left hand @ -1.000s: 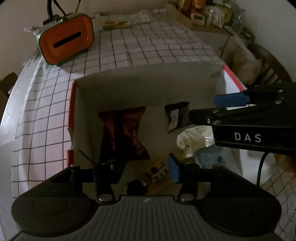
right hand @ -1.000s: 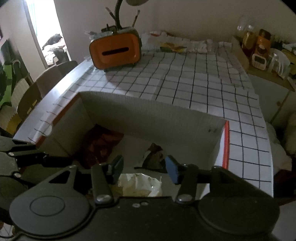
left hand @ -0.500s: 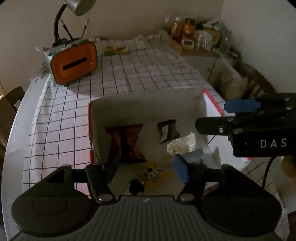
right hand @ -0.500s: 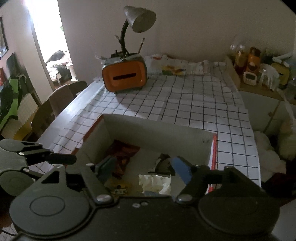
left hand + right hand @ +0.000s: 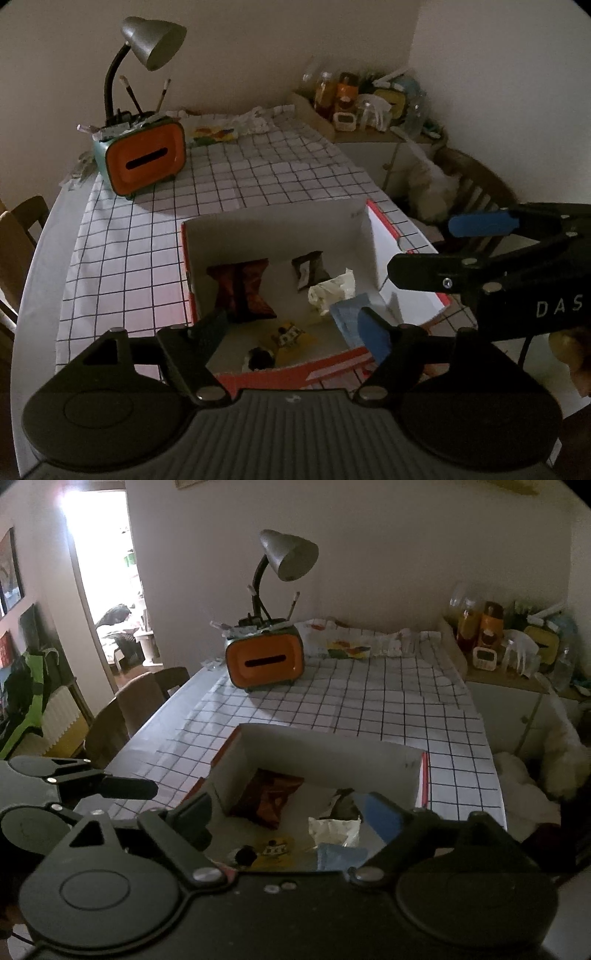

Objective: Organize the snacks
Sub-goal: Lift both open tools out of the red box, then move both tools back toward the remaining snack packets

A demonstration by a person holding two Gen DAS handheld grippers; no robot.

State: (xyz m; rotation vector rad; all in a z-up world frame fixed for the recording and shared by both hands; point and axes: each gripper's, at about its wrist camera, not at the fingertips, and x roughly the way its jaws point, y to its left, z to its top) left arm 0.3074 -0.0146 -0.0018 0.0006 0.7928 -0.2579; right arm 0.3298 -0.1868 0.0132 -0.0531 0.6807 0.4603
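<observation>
From the left wrist view, an open cardboard box with red outer sides sits on the desk, which wears a white cloth with a black grid. Inside I count six snack items: one dark red crinkled packet toward the left wall, one small dark packet near the back, one crumpled white wrapper just beside it, one pale blue packet against the right wall, one yellow packet and one small dark round piece by the near wall. The left hand-held gripper hangs above the near edge of the box, tilted downward, its jaws just spread apart with nothing clasped between them. The right hand-held gripper reaches in from the right, over the box's right wall, also released. Further back stand one orange tissue holder and one grey lamp

From the right wrist view, the same box lies below, the red packet, white wrapper, blue packet and yellow packet resting on its floor. The right hand-held gripper is angled down over it, jaws just opened wide and empty. The left hand-held gripper pokes in from the left edge, outside the box's left wall
</observation>
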